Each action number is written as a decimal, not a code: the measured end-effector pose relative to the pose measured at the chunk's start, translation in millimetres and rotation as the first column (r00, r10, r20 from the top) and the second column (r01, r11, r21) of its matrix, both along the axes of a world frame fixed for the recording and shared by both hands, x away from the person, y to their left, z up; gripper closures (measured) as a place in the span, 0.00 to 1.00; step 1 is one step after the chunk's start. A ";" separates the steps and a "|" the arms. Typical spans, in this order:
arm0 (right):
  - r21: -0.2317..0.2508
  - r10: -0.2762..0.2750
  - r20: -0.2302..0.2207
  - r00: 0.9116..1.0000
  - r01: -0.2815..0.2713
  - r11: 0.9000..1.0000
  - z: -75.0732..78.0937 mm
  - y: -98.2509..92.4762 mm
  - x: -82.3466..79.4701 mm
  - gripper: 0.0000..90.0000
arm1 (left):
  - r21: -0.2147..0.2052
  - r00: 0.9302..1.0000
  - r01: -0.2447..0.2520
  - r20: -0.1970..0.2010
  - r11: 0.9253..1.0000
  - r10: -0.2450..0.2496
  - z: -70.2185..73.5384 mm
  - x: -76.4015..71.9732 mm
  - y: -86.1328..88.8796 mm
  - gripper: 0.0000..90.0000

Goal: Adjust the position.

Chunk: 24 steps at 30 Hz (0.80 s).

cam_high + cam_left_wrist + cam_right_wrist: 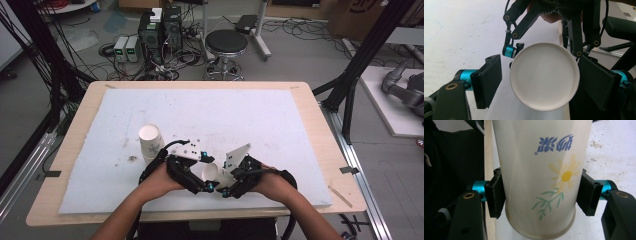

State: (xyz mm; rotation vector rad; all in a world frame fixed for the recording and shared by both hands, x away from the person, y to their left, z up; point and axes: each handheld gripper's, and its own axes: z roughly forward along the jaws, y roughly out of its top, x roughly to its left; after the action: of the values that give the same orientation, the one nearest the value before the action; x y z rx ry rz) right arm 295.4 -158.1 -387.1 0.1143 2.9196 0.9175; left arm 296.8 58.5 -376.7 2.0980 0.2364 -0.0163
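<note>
Right gripper (540,195): clenched on a paper cup (541,170), pads pressing both sides of the wall near its base end; the cup's flower print and blue lettering read upside down in the right gripper view. In the high view the cup (214,173) is held off the tabletop (300,100), tilted on its side between the two hands, near the front edge.

Left gripper (540,81): released, jaws straddling the cup's open rim (544,76). Right pad looks to be at or touching the rim; left pad stands clear with a gap. No grip from this side yet.

Second paper cup (150,141) stands upright on the white foam mat (250,115), just left of the left hand (157,182), apart from the held cup.

Likely step: handing the cup over, or taking it at the rim.

Risks:
- Left gripper closing on the open rim could crush or oval the thin paper; the rim has little stiffness there.
- Uneven contact, one pad first, could push the cup sideways and twist it in the right gripper's hold.
- If the right gripper lets go before the left has a firm hold, the cup drops and could roll off the near edge.
- A wide swing of the left hand could knock the standing cup.
</note>
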 end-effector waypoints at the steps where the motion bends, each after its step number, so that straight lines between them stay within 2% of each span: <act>1: -0.007 0.005 0.006 1.000 -0.005 1.000 0.1 0.9 0.1 0.38 | 0.001 1.000 0.004 -0.004 1.000 -0.004 -0.5 0.4 -0.6 0.24; 5: -0.023 0.009 0.004 1.000 -0.009 1.000 -0.3 3.4 -0.4 0.38 | 0.019 1.000 0.012 -0.022 1.000 -0.011 -2.3 2.0 -2.6 0.29; 6: -0.034 0.014 0.004 1.000 -0.014 0.999 -1.1 4.2 -0.6 0.38 | 0.022 1.000 0.018 -0.023 1.000 -0.017 -2.9 2.4 -3.1 0.33; 10: -0.052 0.018 0.005 1.000 -0.018 0.999 -2.1 5.0 -0.8 0.38 | 0.043 0.999 0.040 -0.025 0.998 -0.039 -4.3 2.4 -4.4 0.39; 18: -0.075 0.027 -0.009 1.000 -0.028 0.997 -2.4 5.3 -1.5 0.38 | 0.053 0.998 0.053 -0.034 0.997 -0.051 -5.6 1.5 -5.7 0.41; 21: -0.082 0.034 -0.010 0.999 -0.035 0.996 -1.1 4.6 -1.7 0.38 | 0.042 0.998 0.052 -0.035 0.998 -0.051 -5.6 0.6 -5.6 0.41; 24: -0.061 0.028 -0.015 1.000 -0.029 0.998 0.5 1.5 -2.0 0.33 | 0.015 0.999 0.043 -0.033 0.999 -0.043 -6.0 0.4 -3.3 0.41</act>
State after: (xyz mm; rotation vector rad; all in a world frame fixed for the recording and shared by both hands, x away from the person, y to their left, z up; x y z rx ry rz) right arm 293.4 -156.6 -386.6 0.0761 2.9660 0.8333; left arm 297.1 55.2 -382.7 2.1193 0.2117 -0.0751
